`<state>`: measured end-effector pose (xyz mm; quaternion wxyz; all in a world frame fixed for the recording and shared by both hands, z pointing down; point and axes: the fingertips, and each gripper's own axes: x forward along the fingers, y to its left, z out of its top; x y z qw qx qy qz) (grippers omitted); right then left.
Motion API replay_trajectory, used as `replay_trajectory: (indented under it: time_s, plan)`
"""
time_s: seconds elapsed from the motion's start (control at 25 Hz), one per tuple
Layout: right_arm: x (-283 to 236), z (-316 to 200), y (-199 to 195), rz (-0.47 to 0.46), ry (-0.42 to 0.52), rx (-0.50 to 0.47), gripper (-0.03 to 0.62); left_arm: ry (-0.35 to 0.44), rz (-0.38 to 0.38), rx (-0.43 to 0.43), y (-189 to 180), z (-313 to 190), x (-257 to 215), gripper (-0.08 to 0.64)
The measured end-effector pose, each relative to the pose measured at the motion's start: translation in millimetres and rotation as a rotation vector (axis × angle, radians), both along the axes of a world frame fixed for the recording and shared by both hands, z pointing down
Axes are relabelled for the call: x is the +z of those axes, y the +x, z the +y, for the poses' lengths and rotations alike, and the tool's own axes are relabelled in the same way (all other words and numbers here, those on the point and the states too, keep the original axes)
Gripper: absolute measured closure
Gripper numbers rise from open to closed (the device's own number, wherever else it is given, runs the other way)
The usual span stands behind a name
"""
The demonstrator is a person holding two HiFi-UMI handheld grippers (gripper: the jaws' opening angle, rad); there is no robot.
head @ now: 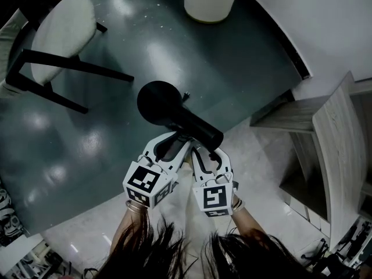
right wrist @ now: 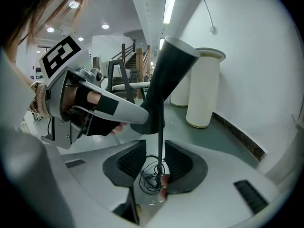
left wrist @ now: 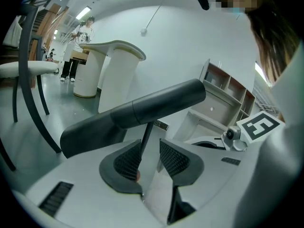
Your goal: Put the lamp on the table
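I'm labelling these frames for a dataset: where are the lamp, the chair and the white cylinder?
lamp [head: 195, 128]: head view, on its black tube.
chair [head: 61, 31]: head view, on its white seat.
white cylinder [head: 210, 2]: head view, on its side wall.

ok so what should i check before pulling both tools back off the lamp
1. Left tool free of the lamp stem: ok, jaws apart, though the stem sits close to one pad.
2. Right tool free of the stem: ok, a gap shows on both sides.
3. Lamp standing unaided on the table: cannot tell, its contact with the top is not visible.
4. Cord clear: not ok, its loops lie right below the right tool's jaws and might snag.
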<state>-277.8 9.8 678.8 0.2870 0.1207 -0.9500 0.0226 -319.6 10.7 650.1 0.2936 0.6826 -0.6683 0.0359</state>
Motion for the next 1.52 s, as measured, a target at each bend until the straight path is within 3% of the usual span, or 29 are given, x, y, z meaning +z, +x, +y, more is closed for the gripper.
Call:
replay_trajectory:
  time_s: [0.56,1.52]
  plan:
    - [51,-9,-15,0.042,-0.013,0.0,0.466,-0.042,-0.01,0.028,0,-16,39,0.422]
    - [113,-21,-39,0.077,0.007,-0.018,0.462,-0.028,-0.037,0.092,6,-40,60,0.41]
